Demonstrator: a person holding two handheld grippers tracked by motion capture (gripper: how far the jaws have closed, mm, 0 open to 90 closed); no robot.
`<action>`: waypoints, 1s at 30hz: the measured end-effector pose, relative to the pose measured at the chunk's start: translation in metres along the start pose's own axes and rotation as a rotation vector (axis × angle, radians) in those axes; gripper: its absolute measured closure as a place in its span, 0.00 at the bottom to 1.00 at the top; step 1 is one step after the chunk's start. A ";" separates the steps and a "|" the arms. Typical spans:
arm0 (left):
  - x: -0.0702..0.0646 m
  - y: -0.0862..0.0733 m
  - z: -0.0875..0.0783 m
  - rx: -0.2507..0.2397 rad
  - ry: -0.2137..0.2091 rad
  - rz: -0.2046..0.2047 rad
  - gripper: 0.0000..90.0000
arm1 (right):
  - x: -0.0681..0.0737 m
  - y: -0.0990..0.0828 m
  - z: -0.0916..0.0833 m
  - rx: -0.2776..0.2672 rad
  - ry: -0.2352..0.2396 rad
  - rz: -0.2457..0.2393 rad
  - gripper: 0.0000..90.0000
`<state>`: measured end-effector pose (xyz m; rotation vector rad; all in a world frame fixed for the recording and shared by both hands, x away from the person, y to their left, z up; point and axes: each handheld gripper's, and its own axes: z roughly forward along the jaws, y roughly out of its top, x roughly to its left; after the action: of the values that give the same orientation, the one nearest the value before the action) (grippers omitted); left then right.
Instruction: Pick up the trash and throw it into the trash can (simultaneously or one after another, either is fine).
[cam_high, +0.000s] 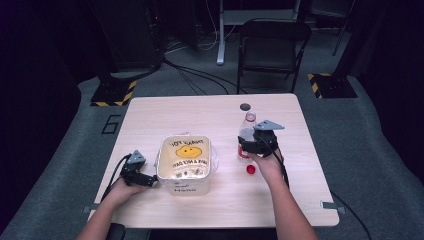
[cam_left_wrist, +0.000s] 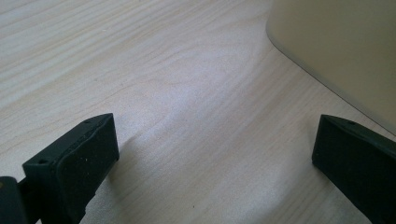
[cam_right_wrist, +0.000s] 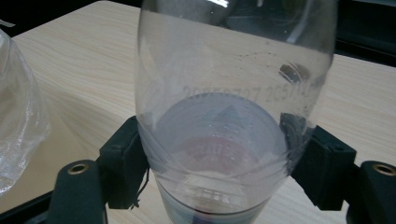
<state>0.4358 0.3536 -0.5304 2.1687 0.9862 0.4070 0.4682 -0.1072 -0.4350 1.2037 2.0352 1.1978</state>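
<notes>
Table (cam_high: 210, 107); right gripper (cam_high: 252, 145) half-hides bottle (cam_high: 248, 122)

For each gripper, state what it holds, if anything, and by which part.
The right gripper clamps the clear plastic bottle around its lower body. The left gripper is open over the table and holds nothing.
</notes>
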 end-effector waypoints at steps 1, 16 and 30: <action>0.000 0.000 0.000 0.000 0.000 0.000 0.00 | 0.000 0.000 0.000 0.001 -0.004 -0.004 0.30; 0.000 0.000 0.000 -0.002 0.000 0.000 0.00 | 0.005 0.011 -0.014 -0.033 0.009 -0.030 0.30; 0.000 0.000 0.000 -0.002 0.000 0.000 0.00 | 0.012 0.026 -0.029 -0.052 0.030 -0.049 0.30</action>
<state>0.4359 0.3534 -0.5306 2.1668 0.9857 0.4075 0.4525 -0.1036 -0.3976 1.1109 2.0303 1.2448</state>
